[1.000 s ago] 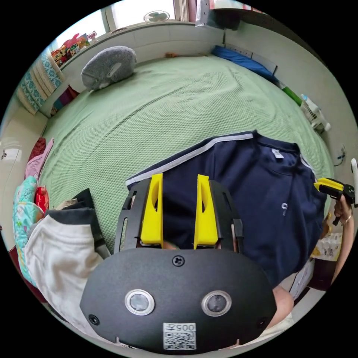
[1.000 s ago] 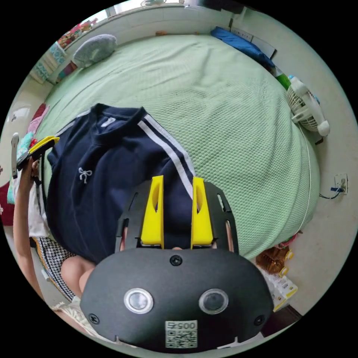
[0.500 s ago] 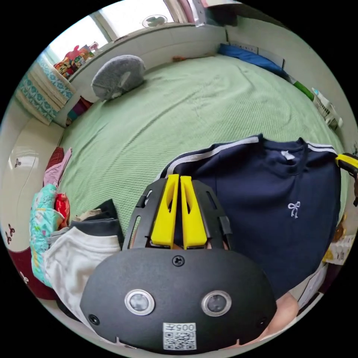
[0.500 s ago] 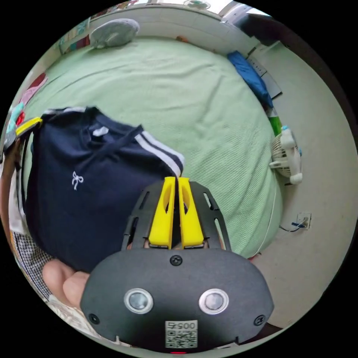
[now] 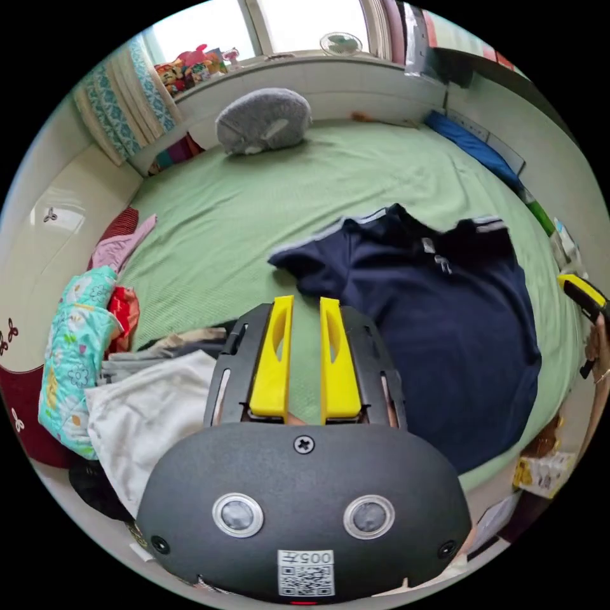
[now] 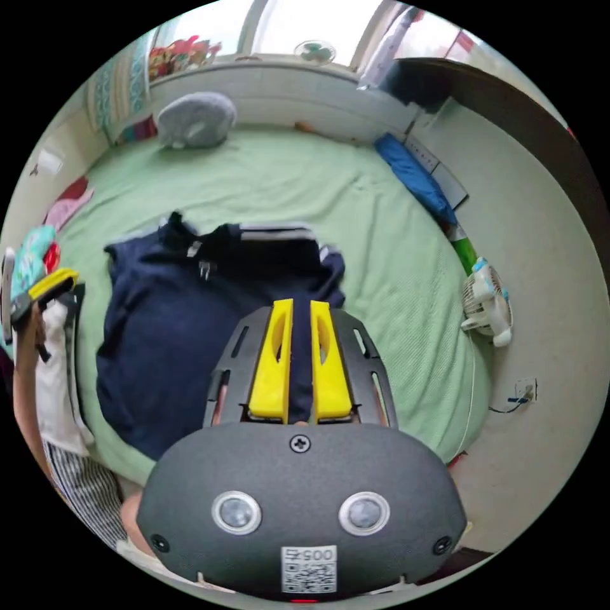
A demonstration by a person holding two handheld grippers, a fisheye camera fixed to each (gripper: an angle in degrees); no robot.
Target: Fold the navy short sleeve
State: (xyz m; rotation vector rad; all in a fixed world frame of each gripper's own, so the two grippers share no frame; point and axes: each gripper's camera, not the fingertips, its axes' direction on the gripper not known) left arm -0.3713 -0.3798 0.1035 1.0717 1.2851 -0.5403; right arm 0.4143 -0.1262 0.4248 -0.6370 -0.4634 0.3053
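Both grippers released navy shirt [image 5: 445,330]; it dropped onto bed, collar rumpled.

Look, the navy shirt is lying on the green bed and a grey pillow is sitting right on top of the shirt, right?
Not quite. The navy shirt does lie on the green bed, but the grey pillow sits apart from it, at the bed's far edge below the window. The left gripper view shows bare green cover between them.

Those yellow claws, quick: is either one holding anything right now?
Left gripper: open, holding nothing.
Right gripper: open slightly, not clamped on the navy shirt.
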